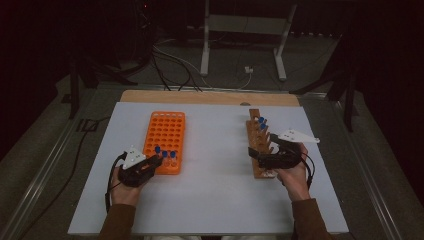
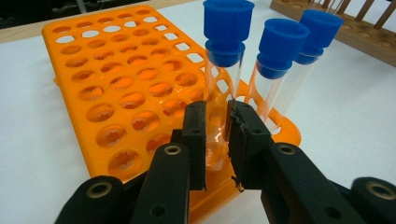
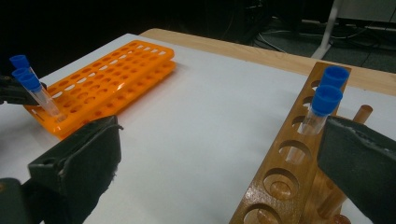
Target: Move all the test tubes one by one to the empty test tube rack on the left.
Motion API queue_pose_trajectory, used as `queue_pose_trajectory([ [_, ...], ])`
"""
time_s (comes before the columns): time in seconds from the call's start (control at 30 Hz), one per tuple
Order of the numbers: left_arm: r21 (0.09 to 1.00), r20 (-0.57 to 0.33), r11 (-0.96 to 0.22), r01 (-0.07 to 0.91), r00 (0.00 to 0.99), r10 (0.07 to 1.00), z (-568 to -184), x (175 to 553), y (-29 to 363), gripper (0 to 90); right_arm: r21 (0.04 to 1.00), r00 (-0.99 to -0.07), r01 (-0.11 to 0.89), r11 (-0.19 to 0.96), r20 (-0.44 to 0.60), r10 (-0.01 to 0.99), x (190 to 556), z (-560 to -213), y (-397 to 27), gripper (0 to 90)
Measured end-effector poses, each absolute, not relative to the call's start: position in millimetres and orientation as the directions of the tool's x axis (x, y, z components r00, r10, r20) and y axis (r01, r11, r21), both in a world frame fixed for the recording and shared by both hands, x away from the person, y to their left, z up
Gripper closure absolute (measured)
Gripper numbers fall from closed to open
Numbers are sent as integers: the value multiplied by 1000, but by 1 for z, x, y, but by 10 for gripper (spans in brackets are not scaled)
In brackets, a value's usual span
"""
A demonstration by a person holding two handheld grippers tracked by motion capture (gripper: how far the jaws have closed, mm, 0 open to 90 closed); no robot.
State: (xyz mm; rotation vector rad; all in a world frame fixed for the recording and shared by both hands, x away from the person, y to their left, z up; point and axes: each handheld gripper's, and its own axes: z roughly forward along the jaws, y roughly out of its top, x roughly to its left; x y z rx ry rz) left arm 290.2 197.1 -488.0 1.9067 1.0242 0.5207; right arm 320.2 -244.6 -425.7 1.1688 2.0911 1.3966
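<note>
An orange tube rack (image 1: 165, 135) lies left of centre on the white table. Three clear tubes with blue caps stand in its near row. My left gripper (image 2: 217, 135) is shut on the glass of the nearest tube (image 2: 223, 65), low down by the rack's top plate; the other two tubes (image 2: 279, 60) stand just beyond it. In the high view the left gripper (image 1: 158, 160) sits at the rack's near corner. A wooden rack (image 3: 280, 163) holds two blue-capped tubes (image 3: 322, 109). My right gripper (image 3: 219, 128) is open, its jaws wide on either side of that rack's near end.
The white table (image 1: 215, 190) rests on a wooden board (image 1: 200, 96) showing at the far edge. Cables (image 1: 170, 65) and a stand's metal legs (image 1: 205, 45) lie on the dark floor beyond. Most holes of the orange rack (image 2: 116, 88) are vacant.
</note>
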Motion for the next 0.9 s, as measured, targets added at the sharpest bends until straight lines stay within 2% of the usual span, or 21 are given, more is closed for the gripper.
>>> queue_pose_trajectory([
  [0.57,824,-12,-321,466,581,813,-493,290,194,782,884,-592,436,170,139,794,321,-428,-243,0],
  [0.9,831,-45,-291,474,579,814,-494,289,197,765,884,-590,436,170,138,795,321,-428,-244,0],
])
